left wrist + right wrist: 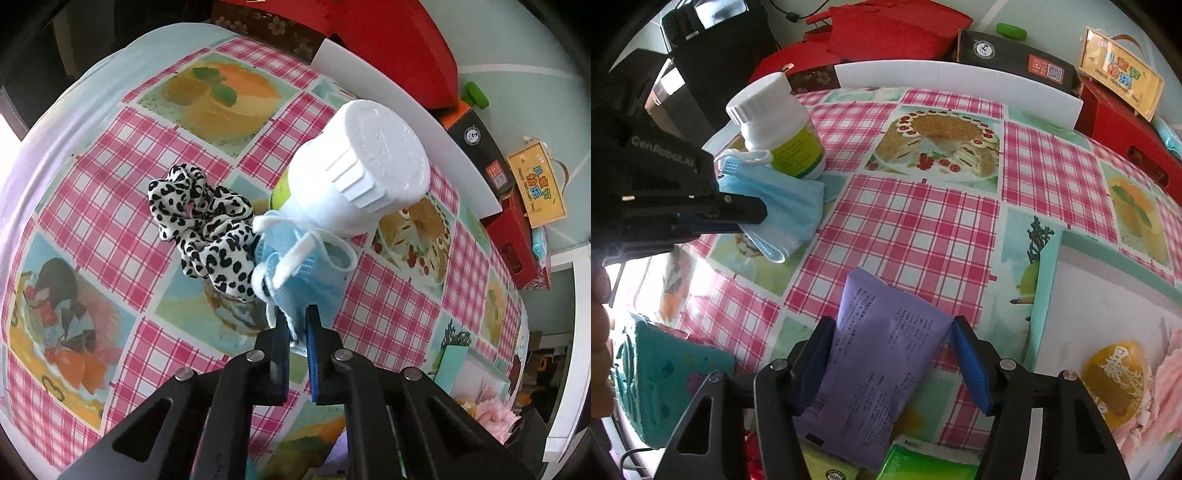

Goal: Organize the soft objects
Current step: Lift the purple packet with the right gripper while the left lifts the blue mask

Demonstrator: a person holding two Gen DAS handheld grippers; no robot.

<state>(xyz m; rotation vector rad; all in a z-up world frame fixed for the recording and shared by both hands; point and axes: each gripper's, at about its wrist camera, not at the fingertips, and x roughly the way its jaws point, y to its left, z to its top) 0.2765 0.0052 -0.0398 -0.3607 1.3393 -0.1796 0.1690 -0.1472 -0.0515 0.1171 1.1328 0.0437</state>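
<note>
Left hand-held gripper (297, 325) is clamped tight on the blue mask (299, 273), pads pinching its near edge, mask lying on the bench (110, 206) right against the white bottle (354, 177). Left cam also gives the spotted scrunchie (207, 229), touching the mask's left side; right cam doesn't show it, the other tool blocks that spot. Right cam gives the side-on look instead: left hand-held gripper comes in from the left, fingers together on the mask (783, 206), bottle (779, 129) upright just behind it.

Right hand-held gripper (890, 354) is part open, purple pack (882, 354) sitting between the fingers. Left pad looks to be against the pack's edge, right pad close by but contact can't be made out, so a firm hold can't be called. Only the right cam shows the pack, plus a green pack (923, 461) below it, a teal sponge (665, 384) at lower left, and a box (1049, 295) w/ a pink fluffy item at right.
</note>
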